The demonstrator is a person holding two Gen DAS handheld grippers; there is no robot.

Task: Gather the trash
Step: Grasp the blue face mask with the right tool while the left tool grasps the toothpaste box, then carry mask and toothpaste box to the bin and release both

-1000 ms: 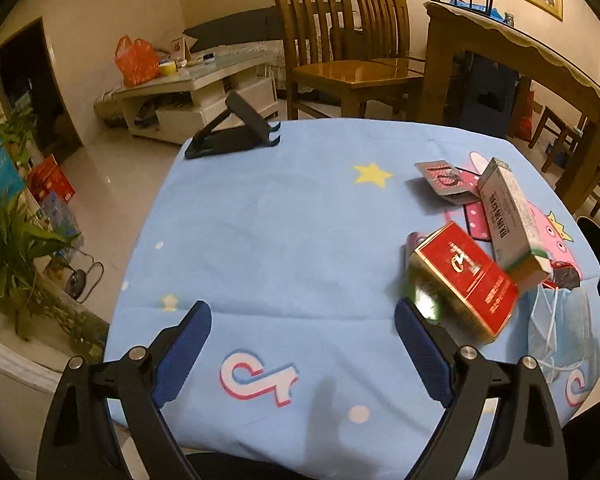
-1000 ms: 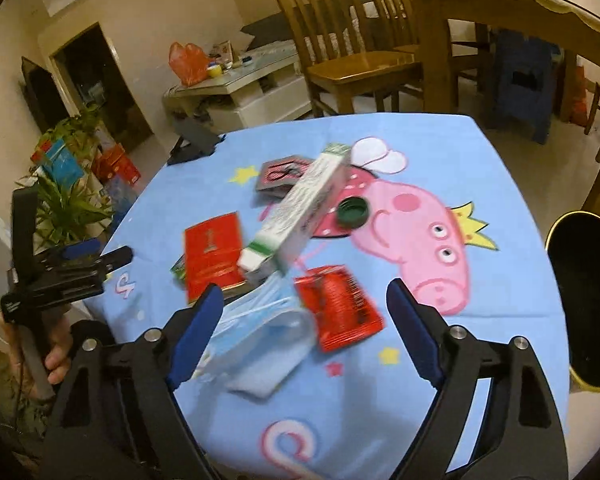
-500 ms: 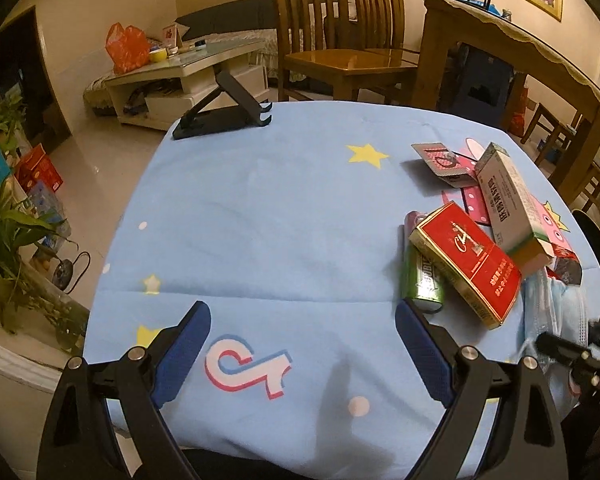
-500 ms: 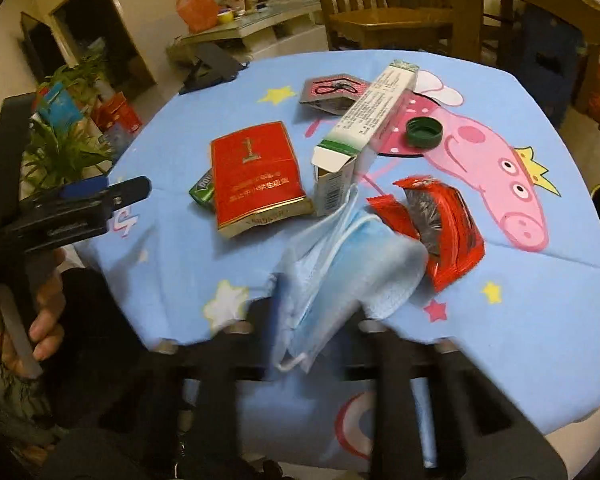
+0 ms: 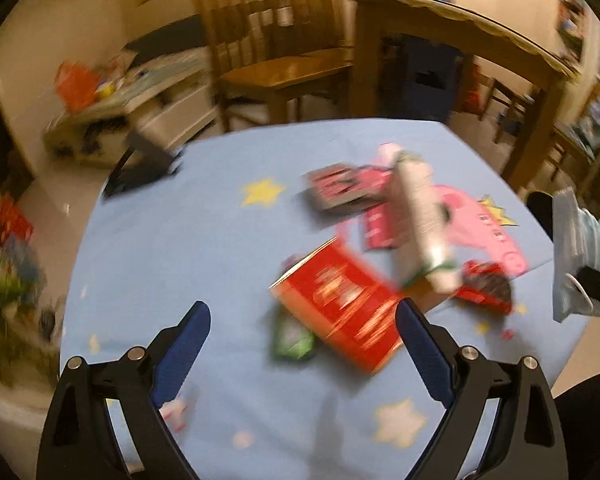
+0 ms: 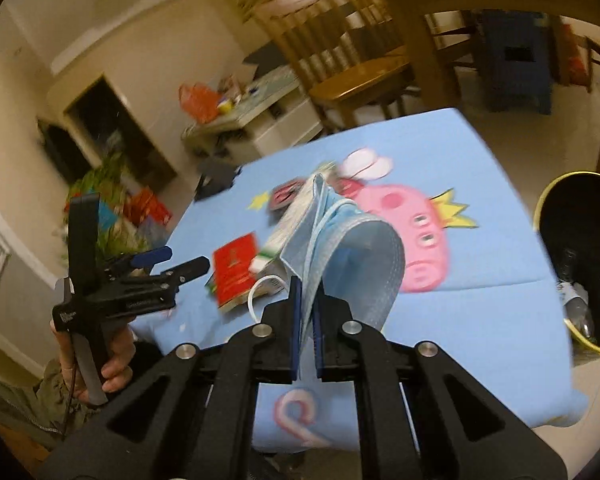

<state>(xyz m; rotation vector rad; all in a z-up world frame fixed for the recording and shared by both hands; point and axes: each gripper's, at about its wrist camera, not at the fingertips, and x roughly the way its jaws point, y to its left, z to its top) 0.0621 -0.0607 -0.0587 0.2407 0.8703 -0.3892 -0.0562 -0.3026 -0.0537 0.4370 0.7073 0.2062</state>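
Pale-blue face mask [image 6: 356, 248] hung pinched between the right gripper's [image 6: 308, 312] just-closed jaws, lifted above the blue-clothed desk [image 6: 480, 320]. The left gripper [image 5: 300, 344] hovered with jaws spread over a red box [image 5: 340, 312]. A black bin [image 6: 580, 264] stood beside the desk.

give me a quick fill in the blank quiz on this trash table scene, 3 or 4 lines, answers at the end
1. The right gripper is shut on a crumpled light blue ____.
2. The left gripper has nothing between its pads, so it is ____.
3. The black bin with the yellow rim stands on the floor to the ____ of the blue tablecloth in the right wrist view.
4. The flat red carton lies on the tablecloth ____ the long white box in the left wrist view.

Missing words: face mask; open; right; left of
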